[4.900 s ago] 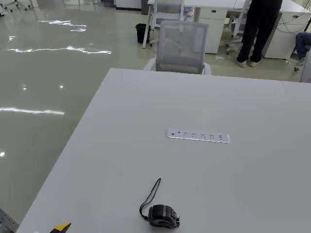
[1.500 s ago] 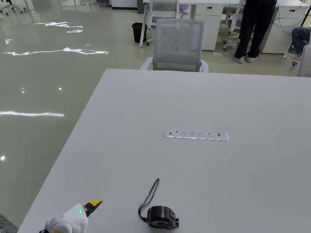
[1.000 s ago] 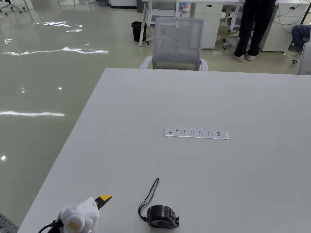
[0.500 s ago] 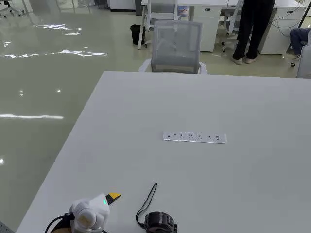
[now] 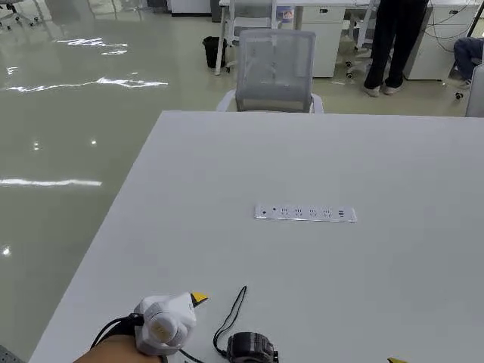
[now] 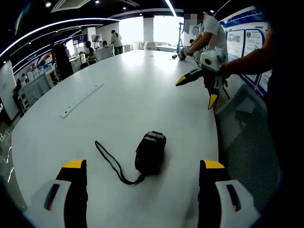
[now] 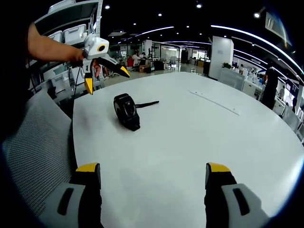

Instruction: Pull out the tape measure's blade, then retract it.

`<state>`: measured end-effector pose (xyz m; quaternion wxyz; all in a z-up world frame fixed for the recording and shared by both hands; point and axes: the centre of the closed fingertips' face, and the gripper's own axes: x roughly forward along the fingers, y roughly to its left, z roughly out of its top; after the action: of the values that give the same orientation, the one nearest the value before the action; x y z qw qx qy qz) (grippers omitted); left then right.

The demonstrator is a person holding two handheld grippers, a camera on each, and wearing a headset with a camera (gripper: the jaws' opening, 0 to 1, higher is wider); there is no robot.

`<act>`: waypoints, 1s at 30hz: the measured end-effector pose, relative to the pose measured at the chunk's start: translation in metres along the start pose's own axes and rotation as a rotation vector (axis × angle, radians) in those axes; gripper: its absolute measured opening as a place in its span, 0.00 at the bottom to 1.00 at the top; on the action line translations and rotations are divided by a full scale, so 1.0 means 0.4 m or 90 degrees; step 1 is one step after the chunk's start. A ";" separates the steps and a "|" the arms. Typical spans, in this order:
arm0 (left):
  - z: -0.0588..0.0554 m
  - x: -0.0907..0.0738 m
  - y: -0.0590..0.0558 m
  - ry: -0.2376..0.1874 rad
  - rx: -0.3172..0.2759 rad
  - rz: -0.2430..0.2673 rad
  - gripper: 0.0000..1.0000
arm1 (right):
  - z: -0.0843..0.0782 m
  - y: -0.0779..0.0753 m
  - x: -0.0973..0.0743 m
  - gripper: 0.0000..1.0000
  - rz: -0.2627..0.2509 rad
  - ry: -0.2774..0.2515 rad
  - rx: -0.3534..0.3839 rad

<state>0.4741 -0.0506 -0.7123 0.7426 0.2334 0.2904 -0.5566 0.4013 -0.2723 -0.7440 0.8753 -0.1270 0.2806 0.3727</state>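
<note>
Both spread wide — left gripper point(image 6: 142, 164), right gripper point(image 7: 153, 167) — over white table point(image 5: 302, 151) with tape measure point(image 5: 251, 348); glossy floor point(image 5: 76, 113) beyond

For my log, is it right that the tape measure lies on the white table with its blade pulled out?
Not quite: the blade is retracted. In the left gripper view, the line trailing from the tape measure is its wrist strap. It does lie on the white table.

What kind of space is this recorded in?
Probably an open-plan office: a large white table with a power strip on it, a mesh office chair behind it, and desks with drawer units beyond.
</note>
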 end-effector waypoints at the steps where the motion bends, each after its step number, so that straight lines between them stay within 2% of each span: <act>1: 0.004 0.006 0.000 0.004 0.010 -0.005 0.98 | 0.000 -0.002 0.009 0.92 0.003 0.000 -0.002; 8: 0.026 0.040 -0.016 0.036 0.053 -0.036 0.96 | -0.004 0.000 0.063 0.88 0.025 0.008 0.006; 13: 0.023 0.072 -0.028 0.070 0.074 -0.058 0.95 | 0.009 0.017 0.101 0.86 0.051 0.016 -0.002; 18: 0.015 0.099 -0.022 0.099 0.089 -0.072 0.95 | 0.029 0.033 0.138 0.84 0.078 0.022 -0.020; 22: 0.011 0.109 -0.028 0.125 0.104 -0.101 0.86 | 0.050 0.050 0.159 0.81 0.104 0.025 -0.041; 24: 0.005 0.118 -0.028 0.141 0.126 -0.109 0.84 | 0.061 0.057 0.172 0.80 0.114 0.029 -0.059; 27: 0.008 0.128 -0.032 0.146 0.133 -0.122 0.84 | 0.072 0.065 0.190 0.77 0.129 0.035 -0.076; 30: 0.014 0.139 -0.030 0.154 0.139 -0.125 0.82 | 0.081 0.077 0.209 0.73 0.146 0.038 -0.069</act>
<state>0.4752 -0.0958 -0.7470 0.6146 0.3481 0.3371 -0.6224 0.4390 -0.1885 -0.7673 0.8100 -0.1523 0.2983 0.4814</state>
